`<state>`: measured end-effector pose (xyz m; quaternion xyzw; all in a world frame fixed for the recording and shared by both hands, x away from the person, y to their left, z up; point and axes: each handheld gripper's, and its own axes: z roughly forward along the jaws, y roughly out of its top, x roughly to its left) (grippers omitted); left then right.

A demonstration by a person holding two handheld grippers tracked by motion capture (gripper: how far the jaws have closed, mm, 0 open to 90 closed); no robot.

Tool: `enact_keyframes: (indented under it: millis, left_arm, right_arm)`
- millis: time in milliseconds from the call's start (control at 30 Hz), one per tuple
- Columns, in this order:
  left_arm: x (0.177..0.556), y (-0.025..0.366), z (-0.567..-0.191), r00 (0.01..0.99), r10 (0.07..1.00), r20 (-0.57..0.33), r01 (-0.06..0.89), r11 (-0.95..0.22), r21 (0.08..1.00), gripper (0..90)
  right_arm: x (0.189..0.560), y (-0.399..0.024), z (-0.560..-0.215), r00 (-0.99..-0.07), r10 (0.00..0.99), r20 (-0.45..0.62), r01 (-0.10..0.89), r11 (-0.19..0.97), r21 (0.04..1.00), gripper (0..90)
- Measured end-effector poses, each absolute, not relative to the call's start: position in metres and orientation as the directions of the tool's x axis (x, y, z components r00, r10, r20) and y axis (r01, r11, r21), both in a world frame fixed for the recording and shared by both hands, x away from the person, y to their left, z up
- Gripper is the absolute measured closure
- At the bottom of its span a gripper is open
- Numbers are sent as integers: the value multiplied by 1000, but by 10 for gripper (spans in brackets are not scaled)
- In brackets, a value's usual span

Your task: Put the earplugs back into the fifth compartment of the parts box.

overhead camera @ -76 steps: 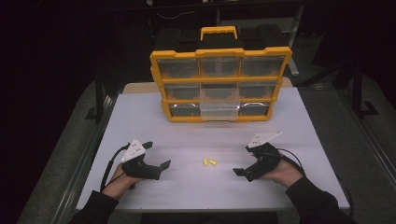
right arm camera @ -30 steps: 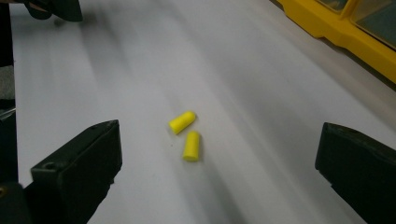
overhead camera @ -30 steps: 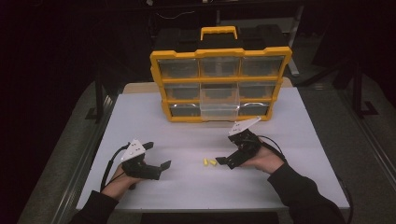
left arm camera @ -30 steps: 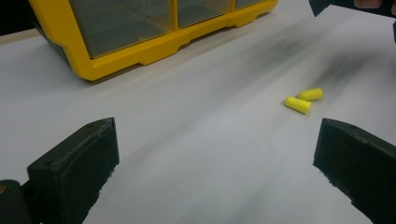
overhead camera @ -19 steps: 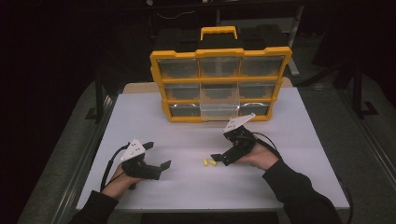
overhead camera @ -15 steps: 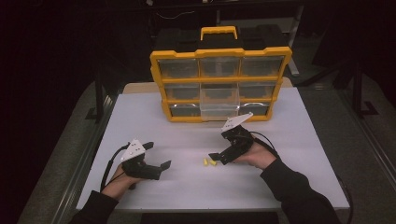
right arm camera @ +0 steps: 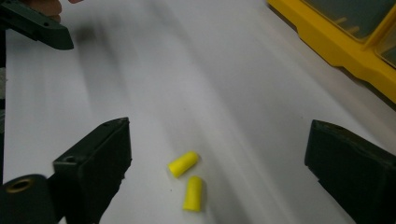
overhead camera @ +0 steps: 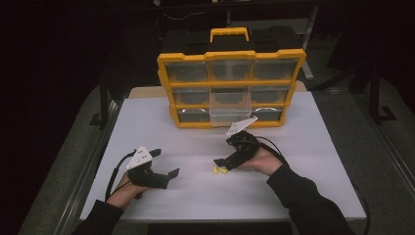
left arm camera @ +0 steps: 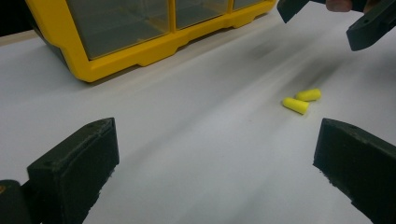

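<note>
A white table [overhead camera: 293,196] fills the middle of the room, lit against dark surroundings. At its 12 o'clock edge stands a yellow organizer case [overhead camera: 230,88] with clear drawer fronts in 3 rows of 3 and a yellow handle on top; one clear drawer in the lower middle juts out toward the person.

At about 8 o'clock on the table, the left gripper [overhead camera: 164,164] rests low in the person's left hand [overhead camera: 128,190], its 2 black jaws spread wide with nothing between them. At about 4 o'clock from the table's center, the right gripper [overhead camera: 224,163] sits in the right hand [overhead camera: 262,161], tilted down, jaws also wide apart and holding nothing.

Just at 6 o'clock of the right gripper's tips lie 2 small yellow earplugs [overhead camera: 219,170] on the bare tabletop, close together, nearly touching. In the right gripper view the earplugs [right arm camera: 188,179] lie between its open jaws.
</note>
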<state>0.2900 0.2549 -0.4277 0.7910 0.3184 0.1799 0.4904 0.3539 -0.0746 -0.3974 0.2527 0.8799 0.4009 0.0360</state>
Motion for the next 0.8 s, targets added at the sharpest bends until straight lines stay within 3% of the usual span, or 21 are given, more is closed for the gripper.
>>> enact_keyframes:
  millis: [800]
  left_arm:
    - [290,255,-428,736,677,-20,320,-321,891,0]
  right_arm:
    - [353,-71,-413,-884,444,149,425,626,654,412]
